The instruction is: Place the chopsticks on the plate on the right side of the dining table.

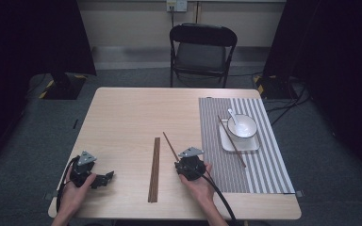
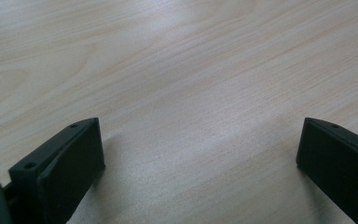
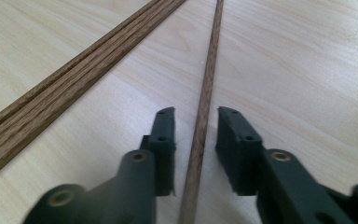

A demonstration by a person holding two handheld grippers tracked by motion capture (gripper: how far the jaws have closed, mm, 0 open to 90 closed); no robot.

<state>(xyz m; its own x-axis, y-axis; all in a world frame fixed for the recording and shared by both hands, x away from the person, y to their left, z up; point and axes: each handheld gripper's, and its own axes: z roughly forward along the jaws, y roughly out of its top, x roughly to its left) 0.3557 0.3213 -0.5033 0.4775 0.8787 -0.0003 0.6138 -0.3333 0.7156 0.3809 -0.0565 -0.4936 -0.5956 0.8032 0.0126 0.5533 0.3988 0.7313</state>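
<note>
Here the right gripper (image 3: 196,116) sits low over the table (image 1: 122,117) with its jaws partly parted and a single chopstick (image 3: 204,107) lying between them, not yet pinched: a gap shows on each side of the stick in the right gripper view. The chopstick's long axis runs straight ahead along the line of the jaws, so they straddle it lengthwise near its near end rather than crossing it; the grasp would likely call for closing squarely on the thin shaft. In the high view that chopstick (image 1: 170,146) slants away from the right gripper (image 1: 190,160), up and to the left. The left gripper (image 1: 104,179) rests well apart at the table's near left, jaws spread wide over bare wood, so the right hand (image 1: 199,186) is clearly the nearer one. A wooden strip (image 1: 154,169) lies just left of the chopstick. Farther off, on the striped mat (image 1: 264,165), a second chopstick (image 1: 232,141) leans across a plate (image 1: 226,143) holding a bowl (image 1: 242,126) and spoon (image 1: 232,115).
</note>
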